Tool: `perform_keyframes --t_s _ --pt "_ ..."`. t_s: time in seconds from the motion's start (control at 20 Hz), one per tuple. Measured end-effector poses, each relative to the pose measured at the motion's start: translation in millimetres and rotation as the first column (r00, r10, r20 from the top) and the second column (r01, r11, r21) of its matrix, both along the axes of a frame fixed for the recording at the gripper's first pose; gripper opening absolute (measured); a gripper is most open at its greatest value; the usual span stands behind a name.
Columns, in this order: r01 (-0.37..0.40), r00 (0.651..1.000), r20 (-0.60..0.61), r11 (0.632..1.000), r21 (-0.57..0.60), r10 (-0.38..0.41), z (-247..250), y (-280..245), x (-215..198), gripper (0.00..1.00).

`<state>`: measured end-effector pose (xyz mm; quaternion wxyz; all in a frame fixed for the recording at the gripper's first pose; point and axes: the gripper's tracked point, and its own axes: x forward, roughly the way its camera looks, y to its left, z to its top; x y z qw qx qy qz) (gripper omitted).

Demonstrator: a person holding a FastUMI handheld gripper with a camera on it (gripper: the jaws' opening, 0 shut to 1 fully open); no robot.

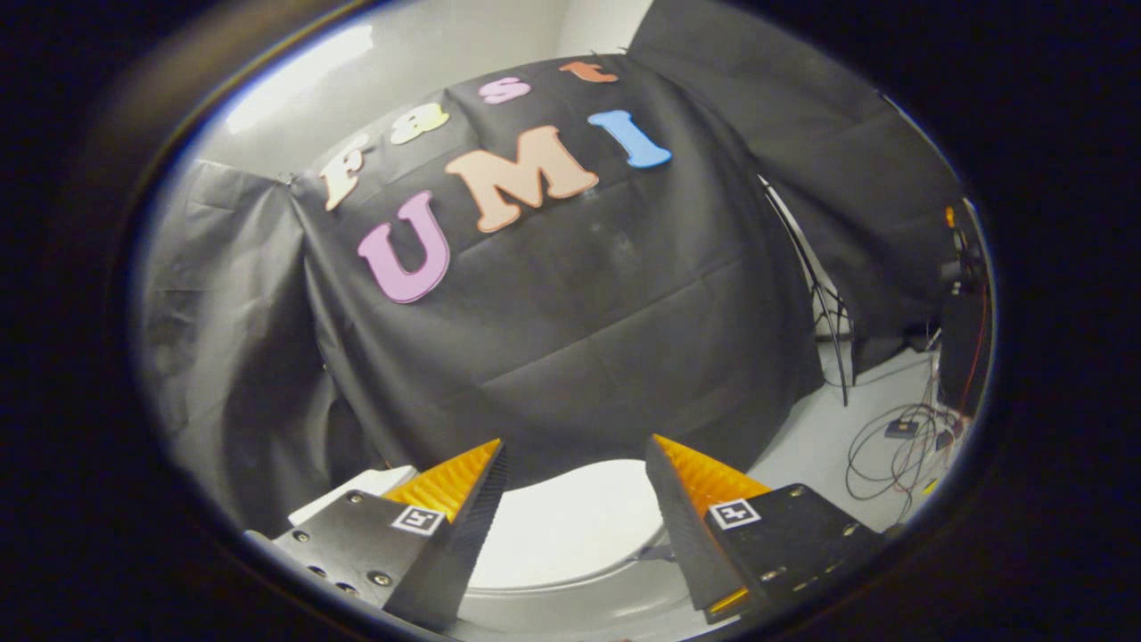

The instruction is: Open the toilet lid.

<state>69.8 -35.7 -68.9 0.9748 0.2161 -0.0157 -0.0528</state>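
Observation:
The white toilet lid [575, 522] lies below and just ahead of my fingers, a smooth rounded surface that looks closed and flat. A grey rim [570, 606] curves under it, nearer to me. My gripper [575, 450] hangs above the lid, open, with a wide gap between the two fingers and nothing held. The lid shows through that gap. The toilet's far end is hidden against the black cloth wall.
The black cloth wall [553, 339] hangs close behind the toilet. To the right, a tripod leg [824, 312] stands on the pale floor with loose cables [900, 441] beside it. A white boxy part [357, 495] sits beyond the left finger.

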Motion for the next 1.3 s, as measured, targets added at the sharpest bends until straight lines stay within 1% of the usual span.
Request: perform_keyframes --t_s 0.1,0.2,0.3,0.45,0.5,0.7,0.8,0.95,1.15,1.3 --pt "-0.004 1.000 -0.018 0.999 0.043 0.005 -17 2 2 0.92" --pt "0.010 0.999 -0.045 0.996 0.090 -0.006 -37 -3 5 0.92" --pt "0.037 0.997 -0.077 0.991 0.128 -0.027 -60 -8 7 0.92" --pt "0.072 0.995 -0.079 0.976 0.205 -0.057 -79 -15 8 0.92" --pt "0.095 0.994 -0.080 0.968 0.232 -0.078 -86 -19 9 0.92" --pt "0.188 0.982 -0.090 0.925 0.330 -0.168 -115 -34 13 0.92" --pt "0.216 0.976 -0.090 0.897 0.387 -0.197 -127 -38 16 0.91" --pt "0.244 0.970 -0.117 0.856 0.456 -0.214 -156 -37 29 0.88" --pt "0.292 0.956 -0.164 0.807 0.513 -0.242 -187 -43 39 0.88" --pt "0.314 0.949 -0.200 0.776 0.547 -0.242 -206 -47 47 0.88"
